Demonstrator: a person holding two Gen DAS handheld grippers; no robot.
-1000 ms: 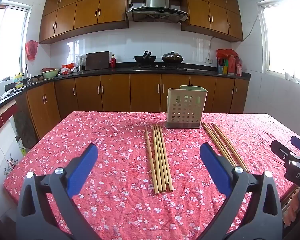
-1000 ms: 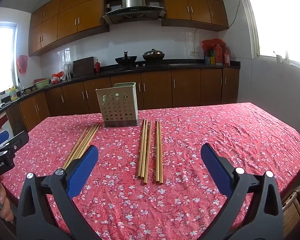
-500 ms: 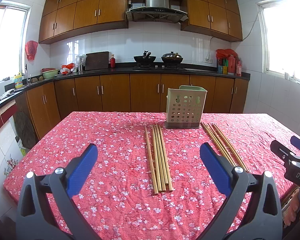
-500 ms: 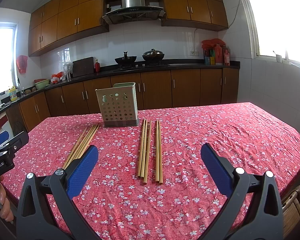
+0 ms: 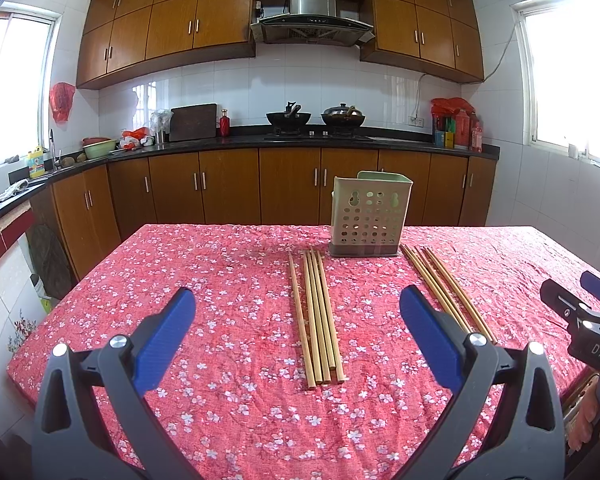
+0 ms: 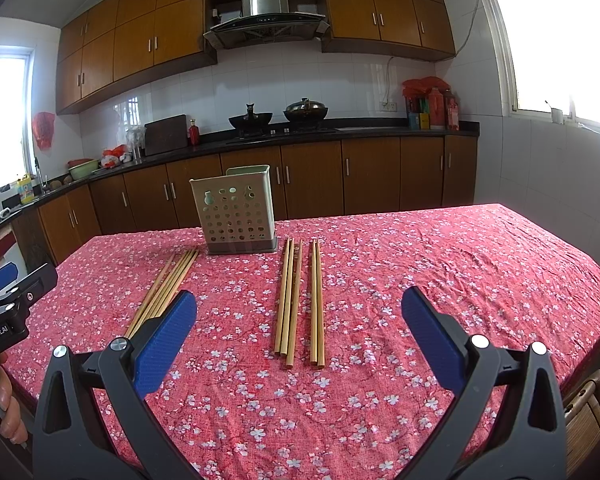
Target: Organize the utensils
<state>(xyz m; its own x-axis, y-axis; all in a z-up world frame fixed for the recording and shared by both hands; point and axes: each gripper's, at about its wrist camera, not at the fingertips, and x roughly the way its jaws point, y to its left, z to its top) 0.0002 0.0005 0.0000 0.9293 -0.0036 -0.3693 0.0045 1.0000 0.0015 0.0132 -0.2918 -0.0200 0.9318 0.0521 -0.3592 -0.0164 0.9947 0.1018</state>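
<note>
Two bunches of wooden chopsticks lie on a red flowered tablecloth [image 5: 228, 280]. In the left wrist view the left bunch [image 5: 317, 316] is straight ahead and the right bunch [image 5: 446, 292] lies beyond the right finger. A pale green perforated utensil holder [image 5: 368, 214] stands upright behind them. My left gripper [image 5: 298, 332] hovers open above the near cloth, empty. In the right wrist view the right bunch [image 6: 299, 300] lies ahead, the left bunch [image 6: 165, 290] to the left, the holder [image 6: 236, 210] behind. My right gripper [image 6: 299, 334] is open and empty too.
Wooden cabinets and a dark counter [image 5: 300, 142] with two woks run along the back wall. The table's near edge [image 6: 580, 364] drops off at the right. A hand [image 6: 8, 412] holds the other gripper's handle at the left edge of the right wrist view.
Both views have shifted very slightly; the chopsticks and holder have not moved, and both grippers stay open.
</note>
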